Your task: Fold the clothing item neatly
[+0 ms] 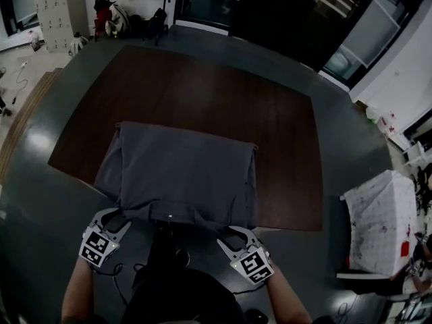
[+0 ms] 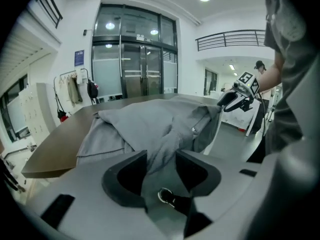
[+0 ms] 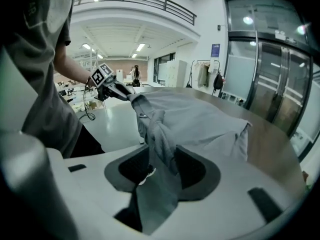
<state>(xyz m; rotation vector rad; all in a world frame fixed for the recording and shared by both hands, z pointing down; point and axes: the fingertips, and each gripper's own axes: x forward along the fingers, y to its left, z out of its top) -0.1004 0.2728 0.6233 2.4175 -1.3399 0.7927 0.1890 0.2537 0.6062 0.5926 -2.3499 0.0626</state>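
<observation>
The person stands at the near edge of the brown counter with both bare forearms pushed forward and slightly outward. Each hand grips a tool low in front of the body, and both tools tip forward and downward toward the counter's edge, their marker cubes facing up.

The grey garment lies spread on the near half of the counter as a rough rectangle. Its far edge is straight, and its near edge spills over the counter's lip toward the person. The two near corners are drawn into bunches, one leading into each tool.

The left tool sits at the near left corner. In the left gripper view, the left tool has its jaws standing part way apart. A gathered fold of the garment runs down through the gap and fills it, but does not look squeezed flat.

The right tool sits at the near right corner, level with the left one and well apart from it. In the right gripper view, the right tool also has its jaws spread. A twisted strip of the garment hangs between them, with a sliver of gap beside the cloth on one side.

Each gripper view shows the other tool across the cloth at the opposite corner.
</observation>
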